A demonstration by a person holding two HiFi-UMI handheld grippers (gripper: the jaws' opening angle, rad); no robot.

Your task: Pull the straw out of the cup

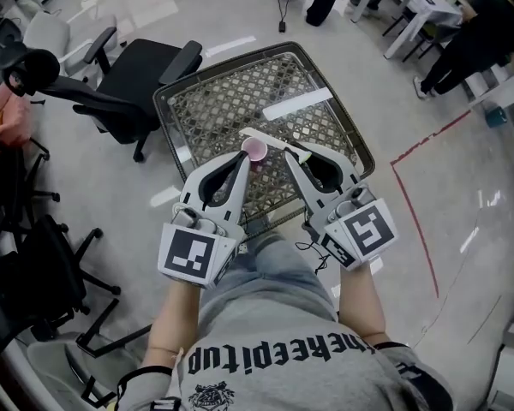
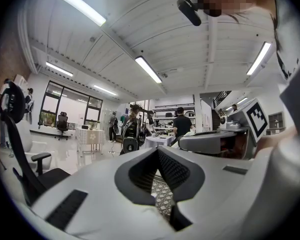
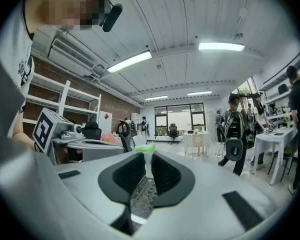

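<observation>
Our right gripper (image 1: 300, 153) pinches the white straw with a green end (image 3: 145, 160) — jaws narrow. The straw runs slantwise by the small pink cup (image 1: 255, 150), over the middle of the grey metal lattice table (image 1: 231, 92). Our left gripper (image 1: 242, 156) is closed — its tips are right beside the cup.

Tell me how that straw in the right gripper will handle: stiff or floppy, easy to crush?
Probably light and fairly stiff: the straw juts sideways from the right gripper without drooping. It looks thin, so hard squeezing may flatten it. Set down, it would likely roll on the mesh table.
</observation>
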